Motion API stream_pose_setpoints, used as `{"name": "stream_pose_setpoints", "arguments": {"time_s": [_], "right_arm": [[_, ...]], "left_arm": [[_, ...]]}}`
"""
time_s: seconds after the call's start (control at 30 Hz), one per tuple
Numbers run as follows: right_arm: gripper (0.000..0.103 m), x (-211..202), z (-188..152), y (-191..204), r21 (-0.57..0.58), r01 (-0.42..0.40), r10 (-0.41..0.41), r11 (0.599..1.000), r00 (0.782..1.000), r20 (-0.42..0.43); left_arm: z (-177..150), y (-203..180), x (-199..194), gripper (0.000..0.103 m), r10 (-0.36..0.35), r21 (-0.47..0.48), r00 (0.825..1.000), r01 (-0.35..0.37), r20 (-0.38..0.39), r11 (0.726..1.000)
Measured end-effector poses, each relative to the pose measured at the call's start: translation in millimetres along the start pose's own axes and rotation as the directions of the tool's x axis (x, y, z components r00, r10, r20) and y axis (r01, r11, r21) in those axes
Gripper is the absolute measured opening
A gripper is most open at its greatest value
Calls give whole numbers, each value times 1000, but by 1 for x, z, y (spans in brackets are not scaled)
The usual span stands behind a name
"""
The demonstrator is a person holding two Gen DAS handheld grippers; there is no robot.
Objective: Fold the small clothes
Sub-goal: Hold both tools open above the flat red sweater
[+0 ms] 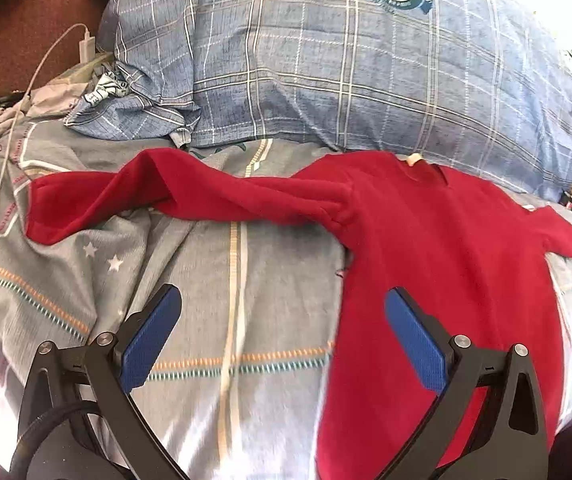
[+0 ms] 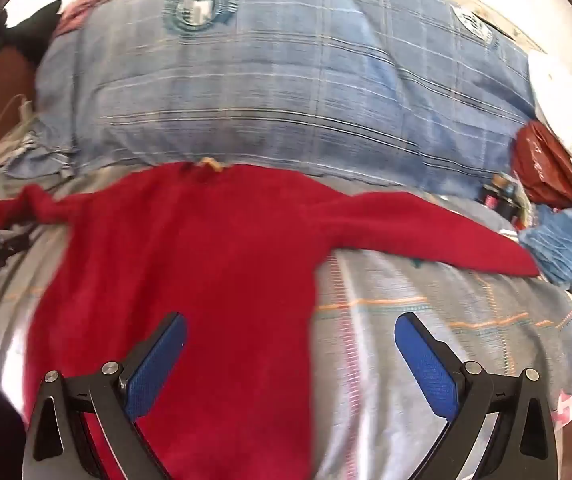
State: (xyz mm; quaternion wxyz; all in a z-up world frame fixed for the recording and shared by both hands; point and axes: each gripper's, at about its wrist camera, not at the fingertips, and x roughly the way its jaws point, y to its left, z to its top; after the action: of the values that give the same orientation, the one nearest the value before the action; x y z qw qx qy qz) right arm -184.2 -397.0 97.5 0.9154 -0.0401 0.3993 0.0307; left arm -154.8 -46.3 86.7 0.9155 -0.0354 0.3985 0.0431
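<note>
Left wrist view: red sweater (image 1: 425, 240) lies spread beyond the wide-open, empty left gripper (image 1: 284, 300), under its right finger. Right gripper (image 2: 289, 328) gapes empty too, over the grey bedsheet (image 2: 425, 340) before a blue plaid pillow (image 2: 286, 80).

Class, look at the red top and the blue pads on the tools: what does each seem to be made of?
Red top: soft, matte cloth, perhaps fleece or knit; it drapes and wrinkles.
Blue pads: probably rubber or textured plastic, judging by the fine dotted grip pattern.

- Bed under a grey checked cover with white stars (image 1: 86, 264).
- Big blue plaid pillow with a round crest (image 1: 325, 80) at the head.
- Reddish-brown floor (image 1: 26, 32) beyond; strong daylight at the right.
</note>
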Motion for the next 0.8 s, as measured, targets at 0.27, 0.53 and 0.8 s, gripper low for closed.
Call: {"name": "stream_pose_setpoints", "arguments": {"time_s": [0.27,0.53,0.8], "right_arm": [[103,-4,-3,28,64,-66,64,996,998,21],[103,7,1,27,134,-47,47,990,999,3],[103,12,0,28,120,-35,35,992,999,5]], "left_arm": [[-18,-12,-23,103,-32,2,999,32,28,999],[-23,-30,-25,103,-61,11,998,61,22,998],[-21,-36,-25,103,-66,8,997,66,25,998]]}}
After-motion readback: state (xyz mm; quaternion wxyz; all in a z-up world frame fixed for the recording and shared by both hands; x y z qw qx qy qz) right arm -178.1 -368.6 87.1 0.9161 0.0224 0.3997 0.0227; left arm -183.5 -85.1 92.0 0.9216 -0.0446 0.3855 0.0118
